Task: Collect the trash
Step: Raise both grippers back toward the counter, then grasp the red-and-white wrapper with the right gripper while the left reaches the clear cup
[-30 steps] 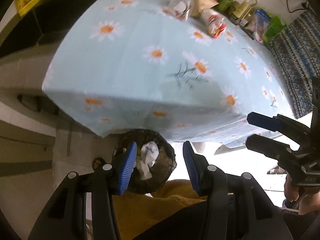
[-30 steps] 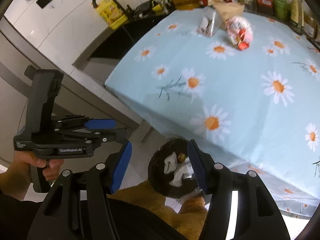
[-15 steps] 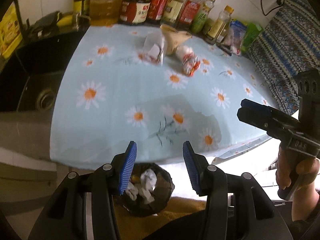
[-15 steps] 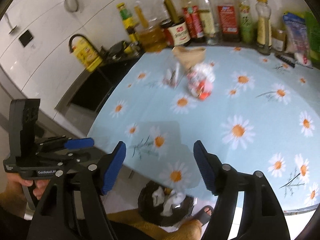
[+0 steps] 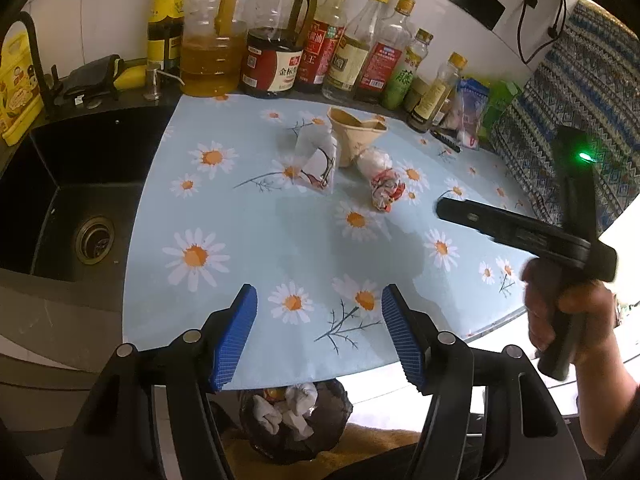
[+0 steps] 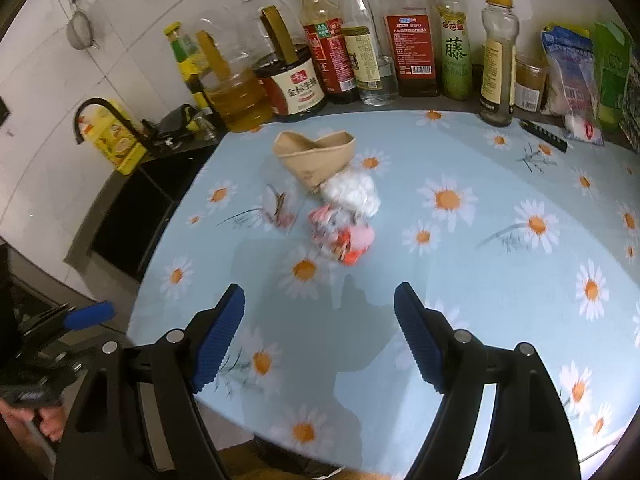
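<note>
Both hand-held grippers risen from bin; three trash pieces on table.

Tablecloth: smooth, faintly glossy sheet, daisy print. Crushed cup: matt brown paper. Clear wrapper: glossy transparent plastic film. Crumpled packet: shiny printed plastic, creased. Sink: matt black; drain ring metal. Bottles: clear glossy, paper labels. Bin liner: thin black plastic, holding white crumpled tissue.
</note>
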Action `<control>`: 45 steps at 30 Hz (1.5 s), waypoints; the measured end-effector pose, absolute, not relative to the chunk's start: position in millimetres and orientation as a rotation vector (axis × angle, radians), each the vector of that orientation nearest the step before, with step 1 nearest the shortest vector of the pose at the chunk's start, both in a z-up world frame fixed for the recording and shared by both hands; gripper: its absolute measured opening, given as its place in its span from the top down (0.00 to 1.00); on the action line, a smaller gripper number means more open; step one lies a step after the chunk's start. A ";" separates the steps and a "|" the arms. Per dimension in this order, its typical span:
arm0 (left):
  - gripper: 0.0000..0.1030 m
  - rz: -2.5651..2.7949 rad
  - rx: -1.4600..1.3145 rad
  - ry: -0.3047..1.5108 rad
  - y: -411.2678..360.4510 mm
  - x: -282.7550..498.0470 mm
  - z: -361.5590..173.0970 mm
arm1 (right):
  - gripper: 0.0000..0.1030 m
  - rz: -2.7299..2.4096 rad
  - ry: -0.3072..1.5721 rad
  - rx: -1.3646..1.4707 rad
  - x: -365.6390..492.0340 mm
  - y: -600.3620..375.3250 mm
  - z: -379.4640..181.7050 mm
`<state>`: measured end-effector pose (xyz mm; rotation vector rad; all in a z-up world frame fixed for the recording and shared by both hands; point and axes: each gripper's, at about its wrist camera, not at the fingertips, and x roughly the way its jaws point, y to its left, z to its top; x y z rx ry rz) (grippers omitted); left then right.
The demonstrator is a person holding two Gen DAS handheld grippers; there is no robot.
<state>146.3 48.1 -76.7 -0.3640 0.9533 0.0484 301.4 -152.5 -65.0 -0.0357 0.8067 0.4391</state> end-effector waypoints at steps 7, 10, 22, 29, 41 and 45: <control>0.31 0.063 -0.379 0.927 60.8 145.6 -67.7 | 0.26 0.386 0.890 -0.018 350.7 -131.6 -79.6; 0.28 0.070 -0.393 0.924 65.8 143.9 -66.6 | 0.26 0.362 0.923 -0.003 367.7 -127.6 -89.4; 0.28 0.079 -0.407 0.928 79.8 137.7 -70.9 | 0.52 0.334 0.931 -0.030 378.6 -120.5 -104.1; 0.28 0.094 -0.390 0.925 80.7 141.3 -71.9 | 0.53 0.354 0.906 -0.011 364.5 -125.5 -93.1; 0.20 0.093 -0.357 0.926 90.4 187.0 -74.4 | 0.53 0.458 0.811 0.066 288.4 -151.6 -76.2; 0.20 0.065 -0.333 0.942 90.1 211.1 -75.7 | 0.53 0.451 0.779 0.058 257.1 -158.9 -79.0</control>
